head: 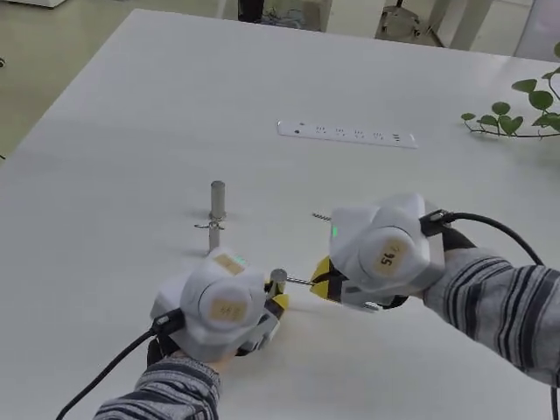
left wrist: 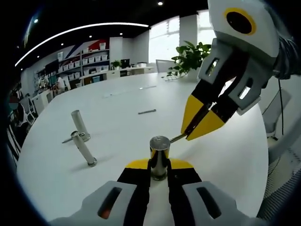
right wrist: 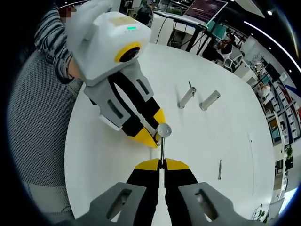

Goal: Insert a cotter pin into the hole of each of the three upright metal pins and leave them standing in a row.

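Observation:
My left gripper [head: 276, 306] [left wrist: 159, 165] is shut on an upright metal pin [left wrist: 159, 155] [head: 278, 278] [right wrist: 163, 130] standing on the white table [head: 175, 105]. My right gripper [head: 320, 282] [right wrist: 162, 164] [left wrist: 200, 123] is shut on a cotter pin [right wrist: 162, 149] [head: 298, 281] [left wrist: 177, 138], whose tip meets the side of that pin's head. Two more metal pins stand farther back: one [head: 218, 200] [left wrist: 79, 123] bare, the other [head: 213, 236] [left wrist: 83, 148] [right wrist: 186, 97] with a cotter pin through it. A loose cotter pin [head: 320, 216] [left wrist: 146, 111] [right wrist: 219, 169] lies on the table.
A white power strip [head: 347, 134] lies toward the far side of the table. Green plant leaves [head: 521, 109] reach in at the right edge. Cables trail from both grippers along the striped sleeves [head: 499, 297].

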